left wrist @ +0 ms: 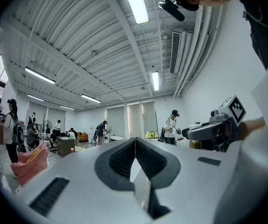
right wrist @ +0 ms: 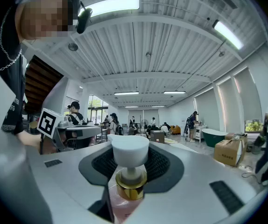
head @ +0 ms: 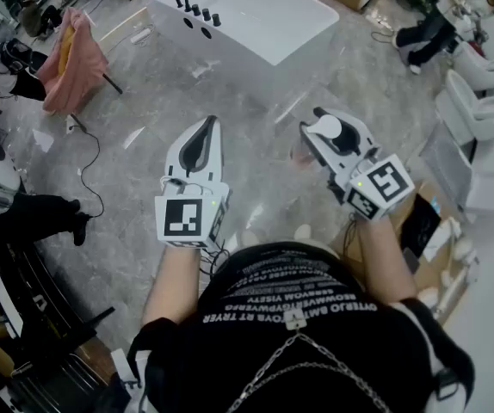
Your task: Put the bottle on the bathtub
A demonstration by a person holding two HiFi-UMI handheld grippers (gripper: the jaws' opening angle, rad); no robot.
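The bottle [right wrist: 128, 181] is held upright in the right tool [head: 320, 129], whose jaws are closed on its pink body below the gold collar, with the white pump head uppermost. The bathtub [head: 230, 46] lies ahead and somewhat left of that tool, well apart across the floor. It must therefore be approached forward. The left tool [head: 206, 127] is carried closed and empty.

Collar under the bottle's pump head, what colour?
Gold; the collar shows best in the right gripper view.
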